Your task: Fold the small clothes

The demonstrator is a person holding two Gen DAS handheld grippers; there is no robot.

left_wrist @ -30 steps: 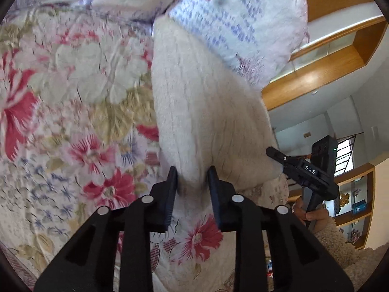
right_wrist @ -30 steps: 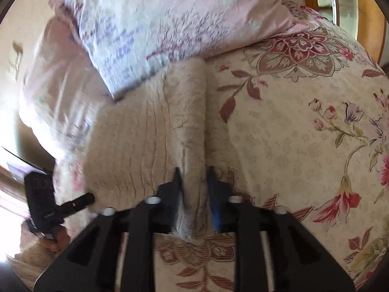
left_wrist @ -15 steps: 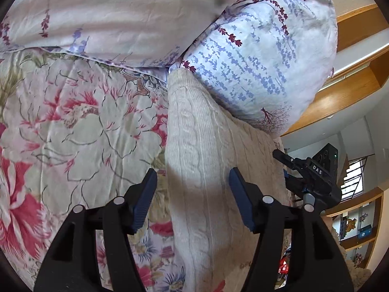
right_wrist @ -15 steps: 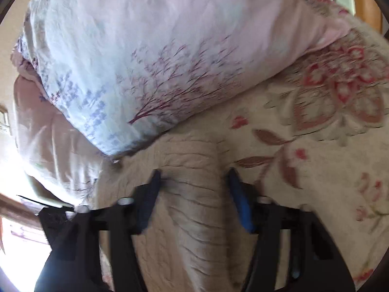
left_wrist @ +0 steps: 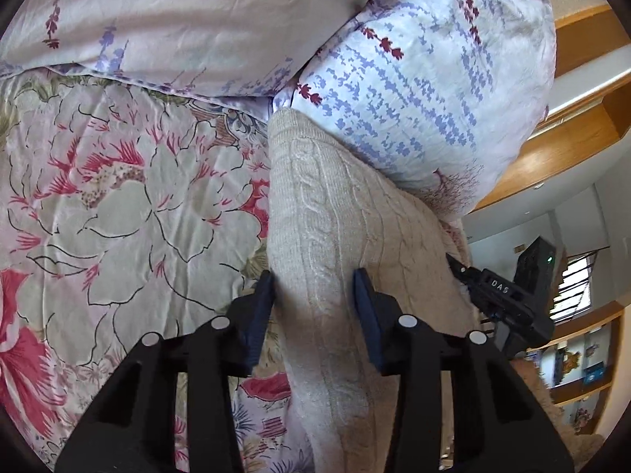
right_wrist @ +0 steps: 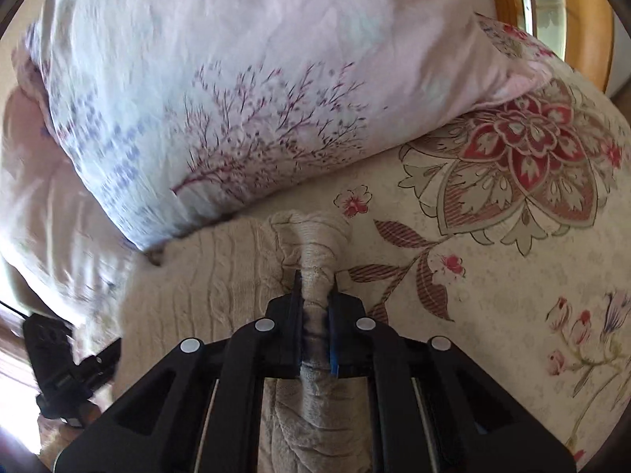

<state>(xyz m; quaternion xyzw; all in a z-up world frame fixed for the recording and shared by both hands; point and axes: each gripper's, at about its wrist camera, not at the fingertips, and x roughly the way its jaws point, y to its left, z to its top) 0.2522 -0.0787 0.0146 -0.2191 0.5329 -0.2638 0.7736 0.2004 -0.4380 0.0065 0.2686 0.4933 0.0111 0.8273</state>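
A cream cable-knit sweater (left_wrist: 323, 213) lies on a floral bedspread, its far end against the pillows. My left gripper (left_wrist: 313, 291) is open, its fingers astride the sweater's left edge with a gap on both sides. The right gripper shows at the right of that view (left_wrist: 501, 295). In the right wrist view the sweater (right_wrist: 205, 283) spreads to the left, and my right gripper (right_wrist: 315, 291) is shut on a bunched fold of its right edge (right_wrist: 315, 244). The left gripper shows at the lower left of that view (right_wrist: 59, 366).
Two pillows with purple and red floral print (left_wrist: 426, 79) (right_wrist: 221, 90) lean against the sweater's far end. The floral bedspread (left_wrist: 118, 205) (right_wrist: 493, 260) stretches around it. A wooden headboard (right_wrist: 587, 19) and wooden shelves (left_wrist: 572, 149) lie beyond.
Both grippers opened half a second ago. Since then the right has shut on a bunched fold of the sweater's edge; the left has narrowed but stays open around the left edge.
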